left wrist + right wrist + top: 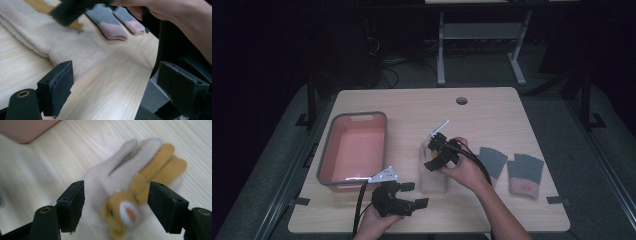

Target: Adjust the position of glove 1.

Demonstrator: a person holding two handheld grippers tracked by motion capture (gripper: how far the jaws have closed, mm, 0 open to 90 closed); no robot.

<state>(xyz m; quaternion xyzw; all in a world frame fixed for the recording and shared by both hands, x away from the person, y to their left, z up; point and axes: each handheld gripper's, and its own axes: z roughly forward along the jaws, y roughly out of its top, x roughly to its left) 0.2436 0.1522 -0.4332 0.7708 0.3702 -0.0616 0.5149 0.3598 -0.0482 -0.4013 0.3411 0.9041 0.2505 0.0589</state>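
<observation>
High view dim; room beyond table [492, 107] near black, light falling from above. Glare streak on bin [353, 177] near rim. Gripper views brighter, even. Glove [125, 192] motion-blurred in right gripper view; left gripper view soft toward far socks [110, 23].

Right claw [438, 154] over beige sock [433, 176]; left claw [412, 195] near pink bin [353, 148]; jaws spread

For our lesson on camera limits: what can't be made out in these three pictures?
- Cream fleece glove, high view: the right tool and hand cover its fingers.
- Yellow bear applique, right gripper view: blurred, bottom edge cuts it.
- Grey-and-pink knitted gloves, left gripper view: fingertips cut by the top edge.
</observation>
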